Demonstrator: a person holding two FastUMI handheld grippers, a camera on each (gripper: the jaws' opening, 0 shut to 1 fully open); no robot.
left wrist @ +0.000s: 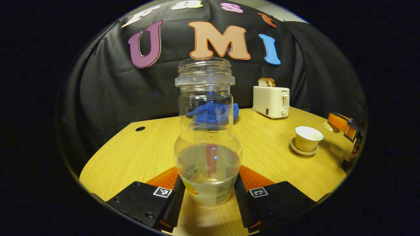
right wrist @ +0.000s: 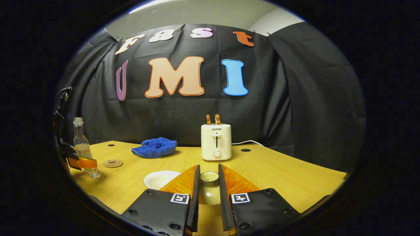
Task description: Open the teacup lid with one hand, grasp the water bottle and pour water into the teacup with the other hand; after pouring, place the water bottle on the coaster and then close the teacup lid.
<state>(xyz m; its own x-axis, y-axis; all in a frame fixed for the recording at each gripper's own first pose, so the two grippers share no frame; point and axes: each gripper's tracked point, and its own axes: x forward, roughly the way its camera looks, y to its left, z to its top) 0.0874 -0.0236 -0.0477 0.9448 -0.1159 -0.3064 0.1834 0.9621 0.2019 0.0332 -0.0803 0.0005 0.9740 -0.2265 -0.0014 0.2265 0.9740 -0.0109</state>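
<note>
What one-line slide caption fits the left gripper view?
Left gripper grips an uncapped water bottle upright on the wooden table; the open teacup waits on its saucer.

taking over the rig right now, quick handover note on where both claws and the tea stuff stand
Left claw: closed on the lower body of the water bottle, which stands upright on the table, cap off, partly full.
Right claw: fingers clamp the teacup lid by its knob, lifted off and held clear of the teacup.
Teacup sits open on its saucer, empty as far as visible.
Coaster lies bare beside the bottle.
Done: lid off, bottle grasped.
Left: pour, set bottle on coaster, close lid.
</note>
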